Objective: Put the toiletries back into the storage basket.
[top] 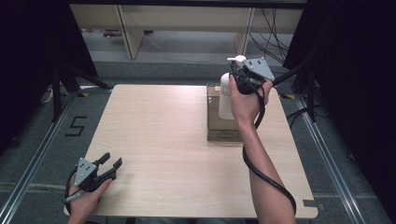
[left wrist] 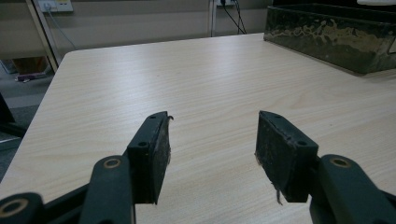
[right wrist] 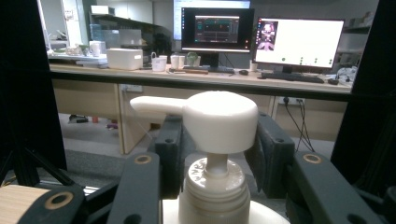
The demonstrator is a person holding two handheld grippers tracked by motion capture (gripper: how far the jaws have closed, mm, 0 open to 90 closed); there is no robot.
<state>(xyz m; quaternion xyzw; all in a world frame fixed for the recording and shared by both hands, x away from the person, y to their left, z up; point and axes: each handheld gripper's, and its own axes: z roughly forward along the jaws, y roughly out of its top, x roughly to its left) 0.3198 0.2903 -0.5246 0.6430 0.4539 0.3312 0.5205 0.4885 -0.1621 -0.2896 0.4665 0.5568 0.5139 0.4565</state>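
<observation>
the right gripper [top: 239, 74] clamps the pump bottle [top: 226, 95] high at its neck above the box [top: 224, 135], so it could swing or slip, while the left gripper [top: 111, 166] rests wide open on the surface [top: 159, 140].

Even overhead light, dark edges; monitors [right wrist: 299, 42] glare, bg soft.

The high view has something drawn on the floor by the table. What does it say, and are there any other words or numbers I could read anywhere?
"5": black tape mark on the grey floor left of the light wooden table.
Raised lettering on the white pump bottle's ribbed collar: too blurred to read.
Two lit computer monitors: text too small to read.
Dark rectangular tray: no readable label.
</observation>
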